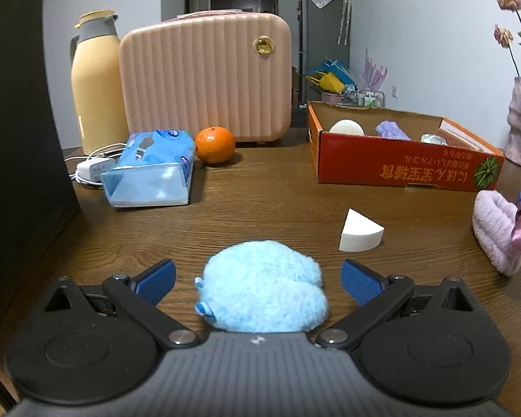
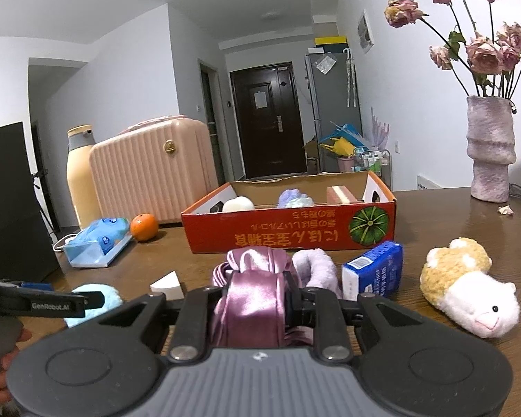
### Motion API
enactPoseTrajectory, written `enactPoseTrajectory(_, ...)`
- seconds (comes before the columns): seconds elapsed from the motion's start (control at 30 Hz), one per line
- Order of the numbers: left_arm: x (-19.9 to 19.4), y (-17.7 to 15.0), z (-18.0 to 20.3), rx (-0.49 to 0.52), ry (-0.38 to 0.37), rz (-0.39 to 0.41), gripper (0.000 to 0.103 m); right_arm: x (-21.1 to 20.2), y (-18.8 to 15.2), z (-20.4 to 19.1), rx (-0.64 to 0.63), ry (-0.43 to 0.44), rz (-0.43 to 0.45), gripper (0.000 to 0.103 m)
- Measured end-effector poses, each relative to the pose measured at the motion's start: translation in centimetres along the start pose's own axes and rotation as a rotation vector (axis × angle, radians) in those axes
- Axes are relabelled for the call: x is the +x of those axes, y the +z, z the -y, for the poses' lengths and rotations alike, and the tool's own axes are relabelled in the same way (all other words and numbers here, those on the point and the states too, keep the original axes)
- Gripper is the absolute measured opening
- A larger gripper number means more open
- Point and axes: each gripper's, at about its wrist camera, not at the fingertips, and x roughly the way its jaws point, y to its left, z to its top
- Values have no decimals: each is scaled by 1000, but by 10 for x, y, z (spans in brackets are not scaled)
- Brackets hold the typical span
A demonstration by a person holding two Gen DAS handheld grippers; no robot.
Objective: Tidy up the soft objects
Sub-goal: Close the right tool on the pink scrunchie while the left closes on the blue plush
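Pink satin scrunchie (image 2: 250, 299) pinched in my right gripper (image 2: 253, 288), above the wooden table (image 1: 260, 201).

My left gripper (image 1: 258, 278) stands wide, its 2 blue pads (image 1: 359, 279) either side of a fluffy blue puff (image 1: 262, 286) on the table, not touching it. A white sponge wedge (image 1: 359, 231) lies just beyond. Farther back sits the red cardboard box (image 2: 288, 232), already holding several soft things; a lilac plush band (image 2: 317, 269) and a hamster plush (image 2: 469, 285) lie near it.
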Motion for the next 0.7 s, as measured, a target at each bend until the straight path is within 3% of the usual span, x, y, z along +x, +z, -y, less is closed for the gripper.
enactPoseTrajectory(0.3,29,0,-1,2,-15,-89,103,0,0,1,2,-7,0,22)
enactPoseTrajectory(0.7,38,-1,-1,9,-26,-118,103,2,-1,2,7,-20,-10,22)
